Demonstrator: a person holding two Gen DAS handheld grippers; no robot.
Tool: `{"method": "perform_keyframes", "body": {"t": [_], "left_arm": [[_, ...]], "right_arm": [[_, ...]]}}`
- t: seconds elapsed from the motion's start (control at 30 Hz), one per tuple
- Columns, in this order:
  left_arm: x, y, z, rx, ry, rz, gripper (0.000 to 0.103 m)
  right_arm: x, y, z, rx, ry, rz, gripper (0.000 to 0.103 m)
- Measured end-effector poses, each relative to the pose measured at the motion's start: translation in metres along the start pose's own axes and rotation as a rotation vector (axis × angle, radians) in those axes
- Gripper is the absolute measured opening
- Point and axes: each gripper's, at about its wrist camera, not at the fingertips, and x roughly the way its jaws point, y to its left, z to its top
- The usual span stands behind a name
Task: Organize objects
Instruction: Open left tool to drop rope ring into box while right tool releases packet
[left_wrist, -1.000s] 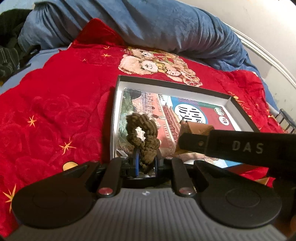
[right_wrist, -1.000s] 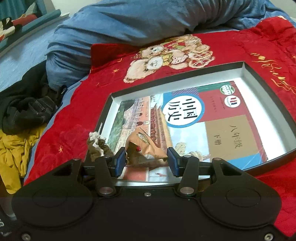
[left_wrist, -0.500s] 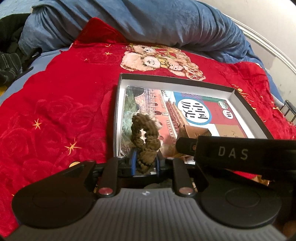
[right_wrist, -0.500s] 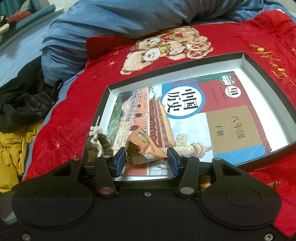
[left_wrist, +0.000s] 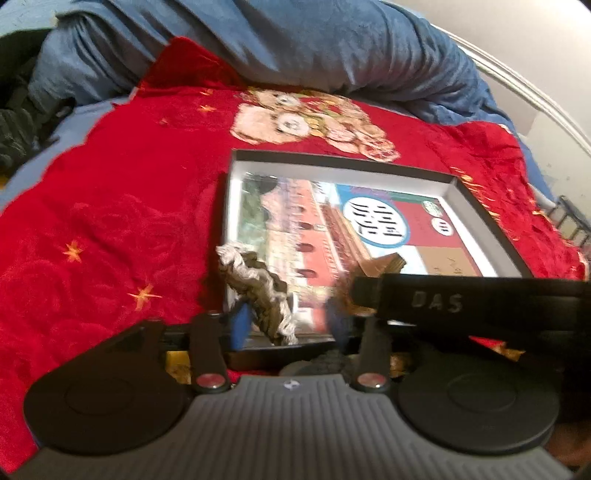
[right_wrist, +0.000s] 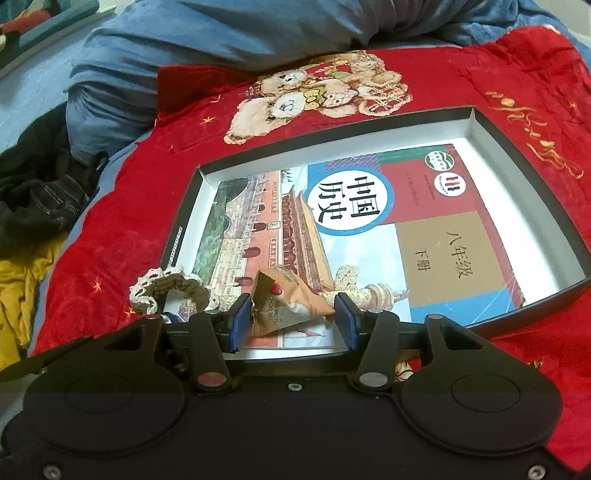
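A shallow black box (left_wrist: 347, 159) (right_wrist: 554, 192) with a white inside lies on the red blanket and holds a textbook (left_wrist: 325, 221) (right_wrist: 373, 221). My left gripper (left_wrist: 284, 321) is open over the box's near left corner; the olive and cream scrunchie (left_wrist: 262, 291) (right_wrist: 173, 290) hangs loose between its jaws, close to the left finger. My right gripper (right_wrist: 291, 321) is shut on a brown snack packet (right_wrist: 291, 299) above the book's near edge. The right gripper's body (left_wrist: 480, 302) crosses the left wrist view, with the packet (left_wrist: 384, 264) peeking above it.
A red blanket (left_wrist: 110, 206) (right_wrist: 480, 74) with a teddy bear print (right_wrist: 314, 92) covers the bed. A blue duvet (left_wrist: 295, 48) is piled behind it. Dark clothes (right_wrist: 33, 199) and a yellow cloth (right_wrist: 14, 295) lie at the left.
My left gripper has opened and the scrunchie has slipped loose and tipped toward the left finger. My right gripper has kept hold of the packet and drawn back slightly.
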Motion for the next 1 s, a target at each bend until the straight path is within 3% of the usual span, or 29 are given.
{"method": "perform_keyframes", "body": {"t": [0.3, 0.47, 0.53, 0.63, 0.8, 0.9, 1.0], "left_arm": [[-0.012, 0.001, 0.007, -0.013, 0.023, -0.036, 0.074], [-0.021, 0.005, 0.012, -0.033, 0.022, -0.041, 0.084], [-0.024, 0.008, 0.014, -0.026, 0.022, -0.049, 0.084], [-0.028, 0.017, 0.018, -0.041, 0.019, -0.058, 0.086], [-0.043, 0.031, 0.025, -0.013, -0.030, -0.014, 0.086], [-0.055, 0.043, 0.031, -0.076, -0.062, -0.035, 0.086], [-0.068, 0.046, 0.036, -0.089, -0.099, -0.081, 0.086]], "right_arm": [[-0.009, -0.003, 0.002, 0.048, -0.001, 0.033, 0.050], [-0.020, -0.005, 0.007, 0.066, -0.012, 0.070, 0.060], [-0.025, -0.003, 0.009, 0.060, -0.018, 0.071, 0.068], [-0.034, 0.000, 0.011, 0.058, -0.029, 0.098, 0.070], [-0.058, 0.004, 0.018, 0.045, -0.068, 0.100, 0.071], [-0.083, 0.002, 0.020, 0.056, -0.125, 0.084, 0.078], [-0.107, 0.001, 0.019, 0.081, -0.177, 0.082, 0.079]]}}
